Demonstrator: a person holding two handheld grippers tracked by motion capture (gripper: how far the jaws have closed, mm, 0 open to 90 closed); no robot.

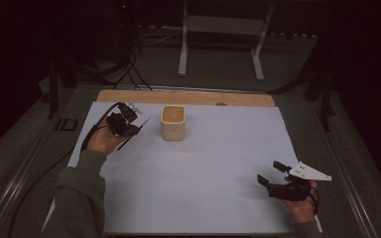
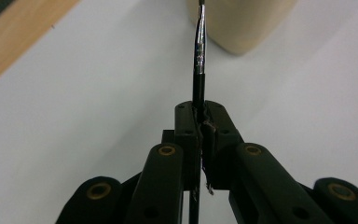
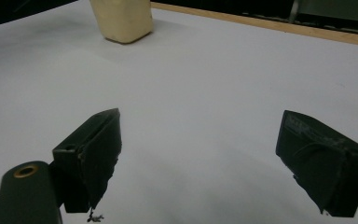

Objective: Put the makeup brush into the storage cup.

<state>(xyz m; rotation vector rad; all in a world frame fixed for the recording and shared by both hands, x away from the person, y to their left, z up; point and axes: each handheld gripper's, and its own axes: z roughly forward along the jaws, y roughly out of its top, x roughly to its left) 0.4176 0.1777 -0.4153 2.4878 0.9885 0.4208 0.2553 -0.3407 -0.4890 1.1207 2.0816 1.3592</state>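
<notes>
Here, left gripper (image 2: 201,116) pinches a thin black brush (image 2: 199,56) beside the beige cup (image 1: 173,122), aimed toward it, prob. for dropping in; right gripper (image 3: 200,158) idles, jaws spread, well away.

A thin black pen (image 2: 199,70) with a silvery metal band on its shaft is clamped between the closed jaws of the left gripper (image 2: 200,116), tilted in the air. Its far end points toward a cream, square-sided cup (image 1: 173,122) standing upright on the white sheet.

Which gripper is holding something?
The left gripper, beside the cup: its jaws clamp a thin brush. The right gripper is open and empty.
</notes>
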